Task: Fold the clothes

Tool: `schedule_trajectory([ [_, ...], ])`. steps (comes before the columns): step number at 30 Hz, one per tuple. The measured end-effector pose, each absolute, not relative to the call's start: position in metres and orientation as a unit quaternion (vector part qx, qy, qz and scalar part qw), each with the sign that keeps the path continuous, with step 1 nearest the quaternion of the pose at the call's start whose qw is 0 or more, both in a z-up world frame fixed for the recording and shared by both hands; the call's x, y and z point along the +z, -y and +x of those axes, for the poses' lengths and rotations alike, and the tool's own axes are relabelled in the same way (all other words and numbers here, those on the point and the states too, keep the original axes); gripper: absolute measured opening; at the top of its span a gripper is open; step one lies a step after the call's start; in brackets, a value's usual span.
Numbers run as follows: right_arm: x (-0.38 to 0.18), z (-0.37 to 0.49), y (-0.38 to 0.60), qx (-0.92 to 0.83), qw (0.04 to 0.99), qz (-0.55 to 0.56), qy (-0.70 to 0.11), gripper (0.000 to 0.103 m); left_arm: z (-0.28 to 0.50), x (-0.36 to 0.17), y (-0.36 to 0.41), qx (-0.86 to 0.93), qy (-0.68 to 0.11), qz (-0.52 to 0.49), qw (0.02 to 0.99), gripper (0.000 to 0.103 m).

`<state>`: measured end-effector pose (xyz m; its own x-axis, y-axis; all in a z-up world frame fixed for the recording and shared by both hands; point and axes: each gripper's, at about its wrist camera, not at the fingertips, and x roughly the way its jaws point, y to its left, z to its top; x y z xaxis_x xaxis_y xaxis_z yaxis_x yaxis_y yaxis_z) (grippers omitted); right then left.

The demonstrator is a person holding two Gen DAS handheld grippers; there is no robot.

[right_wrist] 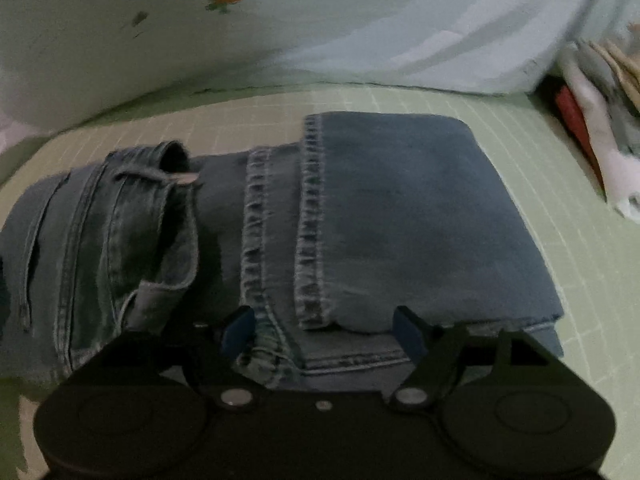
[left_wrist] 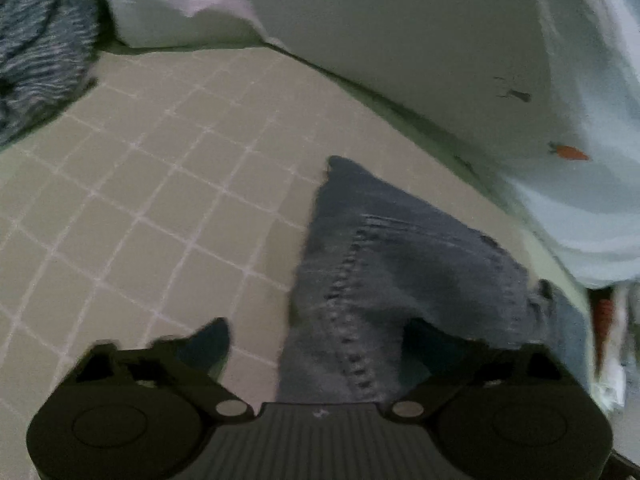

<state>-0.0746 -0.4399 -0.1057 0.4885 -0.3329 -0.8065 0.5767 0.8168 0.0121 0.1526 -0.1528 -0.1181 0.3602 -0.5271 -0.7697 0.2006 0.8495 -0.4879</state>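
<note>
A pair of blue jeans [right_wrist: 380,216] lies folded on the green grid mat [right_wrist: 560,184], leg hems laid over the waist part, whose band and zipper show at the left. My right gripper [right_wrist: 324,332] is open, its blue-padded fingers spread just over the jeans' near edge, holding nothing. In the left wrist view a corner of the jeans [left_wrist: 380,264] lies on the mat [left_wrist: 140,200]. My left gripper [left_wrist: 316,344] is open, its jaws wide apart with the denim corner between them, and it is not clamped.
A white cloth with carrot prints [right_wrist: 240,20] is bunched along the mat's far side, also in the left wrist view [left_wrist: 460,60]. A grey striped garment [left_wrist: 40,48] lies at the far left. A pile of mixed clothes [right_wrist: 600,120] sits at the right.
</note>
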Motion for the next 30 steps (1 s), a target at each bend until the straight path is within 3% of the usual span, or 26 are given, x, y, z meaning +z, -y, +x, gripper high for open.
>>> schedule_trajectory([
  [2, -0.106, -0.077, 0.445, -0.276, 0.849, 0.156, -0.424, 0.077, 0.153, -0.116, 0.154, -0.236, -0.522, -0.188, 0.798, 0.049],
  [3, -0.106, -0.077, 0.448, -0.28, 0.848, 0.162, -0.42, 0.077, 0.152, -0.113, 0.156, -0.237, -0.521, -0.192, 0.797, 0.044],
  [5, -0.103, -0.082, 0.453, -0.289, 0.846, 0.172, -0.413, 0.077, 0.15, -0.102, 0.162, -0.243, -0.512, -0.181, 0.803, 0.022],
  [10, -0.095, -0.104, 0.465, -0.308, 0.843, 0.204, -0.391, 0.077, 0.138, -0.052, 0.183, -0.289, -0.465, -0.185, 0.816, 0.018],
  [18, -0.093, -0.153, 0.503, -0.336, 0.831, 0.259, -0.359, 0.077, 0.109, -0.034, 0.307, -0.379, -0.461, -0.215, 0.773, 0.018],
  [24, -0.095, -0.182, 0.534, -0.353, 0.821, 0.28, -0.351, 0.078, 0.092, -0.023, 0.359, -0.409, -0.451, -0.228, 0.76, 0.033],
  [26, -0.093, -0.185, 0.542, -0.351, 0.822, 0.285, -0.345, 0.078, 0.089, -0.019, 0.356, -0.404, -0.443, -0.227, 0.768, 0.06],
  [27, -0.092, -0.185, 0.546, -0.349, 0.823, 0.29, -0.343, 0.078, 0.088, -0.016, 0.355, -0.401, -0.439, -0.227, 0.772, 0.068],
  [28, -0.091, -0.183, 0.55, -0.345, 0.823, 0.296, -0.341, 0.078, 0.086, -0.014, 0.353, -0.398, -0.435, -0.226, 0.776, 0.074],
  [30, -0.087, -0.177, 0.555, -0.332, 0.826, 0.313, -0.33, 0.078, 0.084, -0.011, 0.346, -0.387, -0.429, -0.232, 0.783, 0.074],
])
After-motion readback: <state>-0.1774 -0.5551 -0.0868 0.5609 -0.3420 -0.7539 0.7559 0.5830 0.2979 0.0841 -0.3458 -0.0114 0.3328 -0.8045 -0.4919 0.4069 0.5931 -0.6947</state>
